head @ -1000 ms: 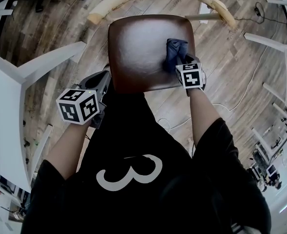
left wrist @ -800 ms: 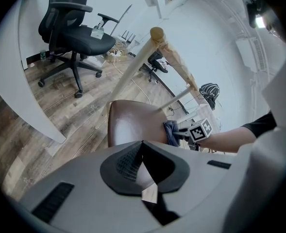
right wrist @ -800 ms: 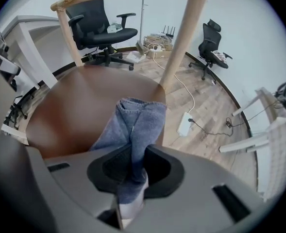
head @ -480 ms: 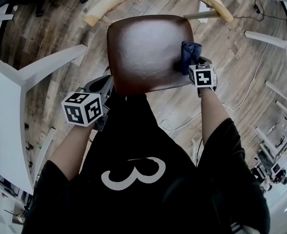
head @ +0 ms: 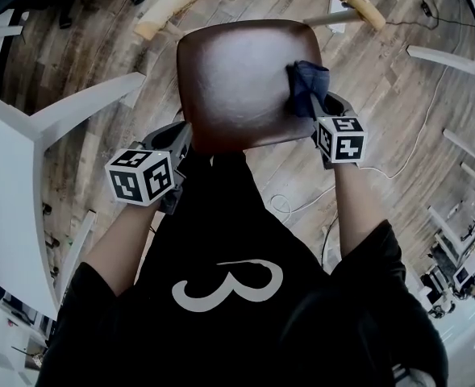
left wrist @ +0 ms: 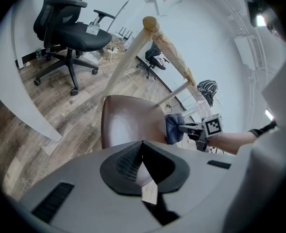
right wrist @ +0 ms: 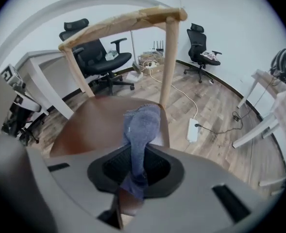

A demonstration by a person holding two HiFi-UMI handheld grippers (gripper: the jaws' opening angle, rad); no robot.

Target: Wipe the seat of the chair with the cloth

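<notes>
Wood-plank floor (head: 84,39) spreads under a brown chair seat (head: 237,79), with a white desk (head: 11,184) off to my left. From the head view I see the blue cloth (head: 308,83) at the seat's right edge, toward the back corner. My right gripper (head: 318,110) is clenched on it. In the right gripper view the cloth runs up out of the closed jaws and its free end drapes onto the seat just beside the post of the pale wooden back rail (right wrist: 123,21).

My left gripper (head: 181,135) sits by the seat's front left corner. Its jaws are pressed together with nothing between them, and I can't tell whether it touches the seat.

Beyond the chair stands a black office chair (left wrist: 70,33), and a white power strip (right wrist: 193,129) lies on the floor to the right.
</notes>
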